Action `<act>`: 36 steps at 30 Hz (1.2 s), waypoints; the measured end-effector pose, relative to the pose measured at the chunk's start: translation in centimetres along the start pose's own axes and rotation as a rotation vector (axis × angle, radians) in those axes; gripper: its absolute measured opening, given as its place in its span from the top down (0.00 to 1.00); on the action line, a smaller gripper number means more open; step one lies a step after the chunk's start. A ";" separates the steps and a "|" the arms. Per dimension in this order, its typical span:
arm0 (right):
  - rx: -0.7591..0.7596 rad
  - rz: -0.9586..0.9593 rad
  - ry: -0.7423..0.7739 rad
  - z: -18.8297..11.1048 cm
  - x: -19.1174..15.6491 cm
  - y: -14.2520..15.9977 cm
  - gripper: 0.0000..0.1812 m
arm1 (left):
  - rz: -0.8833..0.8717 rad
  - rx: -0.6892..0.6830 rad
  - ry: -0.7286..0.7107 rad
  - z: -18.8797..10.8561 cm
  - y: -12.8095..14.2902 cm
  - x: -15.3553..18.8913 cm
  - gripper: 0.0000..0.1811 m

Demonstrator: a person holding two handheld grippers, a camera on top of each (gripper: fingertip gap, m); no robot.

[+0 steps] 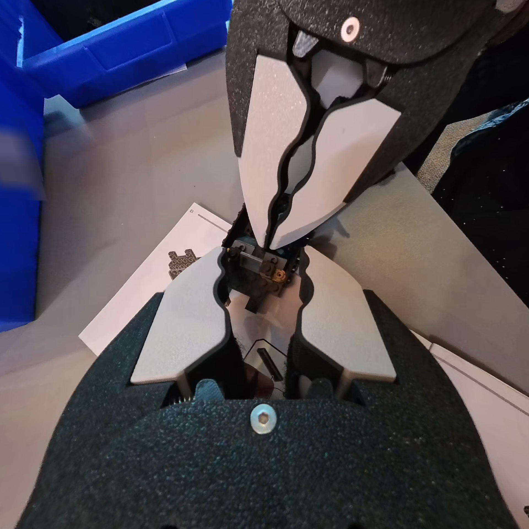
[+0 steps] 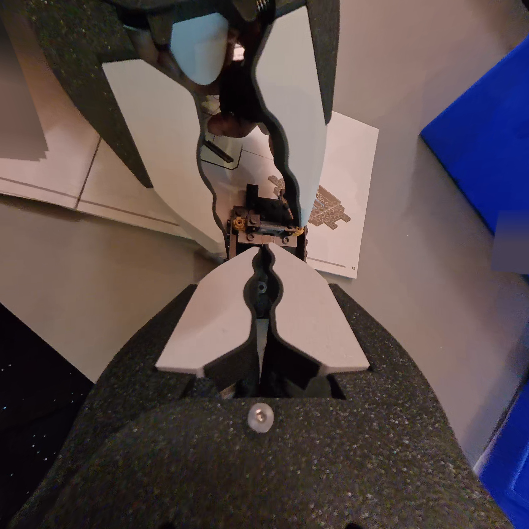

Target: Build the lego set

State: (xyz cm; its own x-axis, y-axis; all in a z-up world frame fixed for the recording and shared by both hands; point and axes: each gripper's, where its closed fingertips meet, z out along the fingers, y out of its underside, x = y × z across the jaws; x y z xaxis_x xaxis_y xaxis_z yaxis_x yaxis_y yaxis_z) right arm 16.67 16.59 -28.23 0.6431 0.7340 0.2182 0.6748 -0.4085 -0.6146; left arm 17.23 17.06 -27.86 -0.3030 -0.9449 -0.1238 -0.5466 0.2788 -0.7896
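A small dark grey and black lego model (image 1: 252,286) with gold round studs sits on an instruction sheet (image 1: 160,274). My left gripper (image 1: 262,257) has a finger on each side of the model and is shut on it. In the right wrist view the left gripper (image 2: 257,226) comes in from the top and clasps the model (image 2: 259,211). My right gripper (image 2: 264,249) is shut, and its tips rest on a grey plate on top of the model. It shows in the left wrist view (image 1: 269,244) coming down from above.
A blue bin (image 1: 114,51) stands at the far left; it also shows at the right of the right wrist view (image 2: 481,143). The instruction sheet (image 2: 343,177) and further booklet pages (image 2: 86,177) lie on the grey table (image 1: 128,157). The tips of both grippers are at nearly the same place.
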 end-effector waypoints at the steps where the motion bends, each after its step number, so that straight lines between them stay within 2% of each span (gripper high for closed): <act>1: 0.013 0.009 0.018 -0.1 0.2 -0.1 1.00 | -0.001 -0.001 -0.002 0.0 0.0 0.0 0.74; 3: 0.037 -0.023 0.166 -1.1 2.5 -0.4 1.00 | 0.002 -0.001 -0.003 0.0 0.0 0.0 0.74; 4: 0.049 -0.025 0.177 -1.7 2.9 -0.6 1.00 | 0.001 -0.001 -0.003 0.0 0.0 0.0 0.74; 7: 0.070 0.043 -0.013 -1.7 0.7 -0.8 1.00 | -0.001 -0.001 -0.001 0.0 0.0 0.0 0.74; 8: 0.057 0.035 -0.023 -1.4 0.6 -0.5 0.90 | 0.000 -0.001 -0.001 0.0 0.0 0.0 0.74; 9: 0.035 0.018 -0.025 -1.1 0.5 -0.2 0.86 | 0.000 -0.001 -0.001 0.0 0.0 0.0 0.74; 12: 0.047 -0.022 -0.046 -0.4 0.4 -0.2 0.92 | -0.001 -0.001 0.001 0.0 0.0 0.0 0.74; 18: 0.050 -0.029 -0.085 0.1 0.4 0.0 0.93 | -0.003 -0.001 0.003 0.0 0.0 0.0 0.74; 25: 0.111 -0.097 -0.102 0.1 0.0 -0.2 0.99 | -0.001 -0.001 0.001 0.0 0.0 0.0 0.74; 34: 0.224 -0.055 0.024 0.1 0.3 -0.4 1.00 | -0.009 -0.004 -0.016 0.0 0.1 -0.2 0.74; 36: 0.261 -0.048 0.127 -0.5 1.6 -0.7 1.00 | -0.010 -0.003 -0.008 0.0 0.1 -0.1 0.74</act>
State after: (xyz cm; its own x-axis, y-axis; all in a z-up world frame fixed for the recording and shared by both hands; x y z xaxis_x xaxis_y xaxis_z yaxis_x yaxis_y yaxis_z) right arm 17.36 17.82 -27.08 0.6638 0.6689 0.3344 0.6002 -0.2098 -0.7718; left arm 17.20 17.18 -27.89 -0.2914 -0.9490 -0.1206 -0.5522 0.2698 -0.7888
